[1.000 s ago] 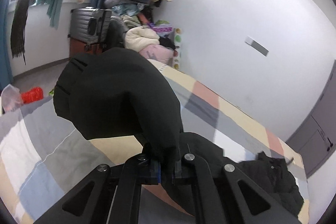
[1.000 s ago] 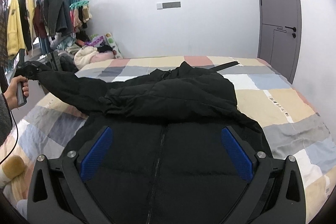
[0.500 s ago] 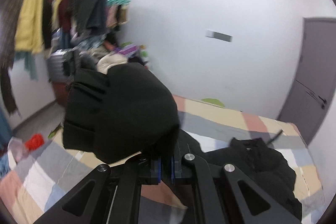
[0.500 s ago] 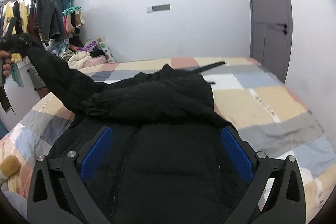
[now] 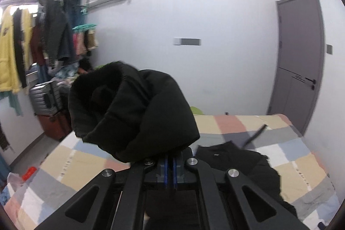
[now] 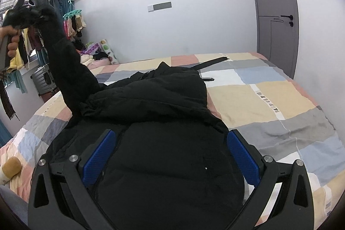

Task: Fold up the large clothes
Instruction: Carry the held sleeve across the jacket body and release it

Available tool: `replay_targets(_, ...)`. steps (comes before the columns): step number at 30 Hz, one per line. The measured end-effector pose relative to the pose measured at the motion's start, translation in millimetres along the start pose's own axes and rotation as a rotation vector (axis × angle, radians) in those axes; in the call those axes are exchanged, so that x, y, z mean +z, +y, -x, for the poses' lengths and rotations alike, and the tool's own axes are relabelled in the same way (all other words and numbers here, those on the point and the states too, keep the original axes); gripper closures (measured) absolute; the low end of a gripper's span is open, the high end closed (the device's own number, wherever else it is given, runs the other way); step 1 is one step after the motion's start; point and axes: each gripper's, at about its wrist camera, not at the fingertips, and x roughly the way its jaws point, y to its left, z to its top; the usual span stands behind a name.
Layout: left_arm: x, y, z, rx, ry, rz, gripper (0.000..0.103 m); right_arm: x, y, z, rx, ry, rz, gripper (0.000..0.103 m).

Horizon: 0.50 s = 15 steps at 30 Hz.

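A large black padded jacket [image 6: 163,143] lies on the patchwork bed [image 6: 269,105]. My left gripper [image 5: 170,165] is shut on the cuff end of the jacket's sleeve [image 5: 133,109], which bunches in front of the camera. In the right wrist view the sleeve [image 6: 64,61] rises steeply up to the left, held high by the left gripper [image 6: 23,16]. My right gripper [image 6: 170,154] is open and empty, hovering just above the jacket's front near the zip. The other sleeve lies folded across the chest [image 6: 151,98].
A clothes rail with hanging garments [image 5: 32,40] and suitcases [image 5: 43,96] stand left of the bed. A grey door [image 6: 276,14] is at the right. A black strap [image 6: 209,63] lies near the bed's far end. A yellow plush toy [image 6: 10,167] sits at the near left edge.
My left gripper has lifted the sleeve from low at the bed's left side to high in the air and turned toward the door. The right gripper stayed open over the jacket.
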Motion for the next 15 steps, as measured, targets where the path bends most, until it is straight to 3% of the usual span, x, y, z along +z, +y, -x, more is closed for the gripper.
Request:
replay_targets(7,-23,-102,-34,-0.143,0.069,-0.066,0.101,4,-27,7,0.012,-0.005,-0.026,0.0)
replay_targets(15,-95,-210,-98,-0.3,0.162,-0.114,0.101,0,-56,3,-0.011,-0.005,-0.071,0.0)
